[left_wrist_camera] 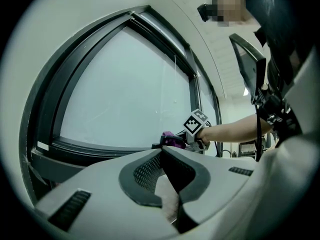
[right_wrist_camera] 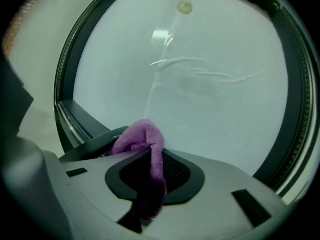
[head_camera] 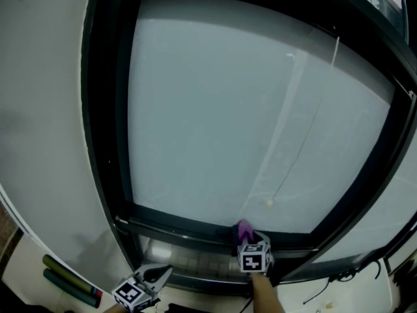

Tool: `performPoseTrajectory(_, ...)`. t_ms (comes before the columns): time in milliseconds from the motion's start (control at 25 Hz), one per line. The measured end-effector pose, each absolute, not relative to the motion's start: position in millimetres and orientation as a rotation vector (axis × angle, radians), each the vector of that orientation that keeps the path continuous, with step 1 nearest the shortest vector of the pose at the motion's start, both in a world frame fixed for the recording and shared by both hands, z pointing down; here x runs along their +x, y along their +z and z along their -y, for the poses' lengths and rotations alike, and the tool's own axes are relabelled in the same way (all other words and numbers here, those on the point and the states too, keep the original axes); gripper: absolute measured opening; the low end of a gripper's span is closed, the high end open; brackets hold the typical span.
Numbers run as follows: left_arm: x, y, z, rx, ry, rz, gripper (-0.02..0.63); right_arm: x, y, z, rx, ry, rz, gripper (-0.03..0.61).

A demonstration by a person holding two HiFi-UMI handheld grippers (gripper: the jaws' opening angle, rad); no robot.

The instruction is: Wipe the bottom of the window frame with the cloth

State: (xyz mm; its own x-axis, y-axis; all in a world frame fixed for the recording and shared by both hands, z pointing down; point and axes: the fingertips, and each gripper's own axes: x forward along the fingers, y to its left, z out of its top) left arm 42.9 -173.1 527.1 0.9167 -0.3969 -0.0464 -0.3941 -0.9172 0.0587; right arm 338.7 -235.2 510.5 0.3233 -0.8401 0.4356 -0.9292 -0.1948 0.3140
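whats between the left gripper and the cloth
Just a bare stretch of the window frame's bottom rail, seen in the head view; nothing loose lies between the left gripper and the cloth in the right gripper.

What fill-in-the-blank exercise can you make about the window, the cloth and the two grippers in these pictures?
1. The right gripper is shut on a fluffy ____ cloth.
2. The cloth sits at the ____ rail of the black window frame.
3. The left gripper, its jaws together, holds ____.

Missing words: purple; bottom; nothing.
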Motion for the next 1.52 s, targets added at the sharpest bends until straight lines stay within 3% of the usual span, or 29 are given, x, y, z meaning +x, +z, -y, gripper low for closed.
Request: performPoseTrajectory(1520, 97, 524, 178, 3.008, -0.12, 0.602, 0.005, 403, 524, 214, 2.015, 0.255, 1.498, 0.071)
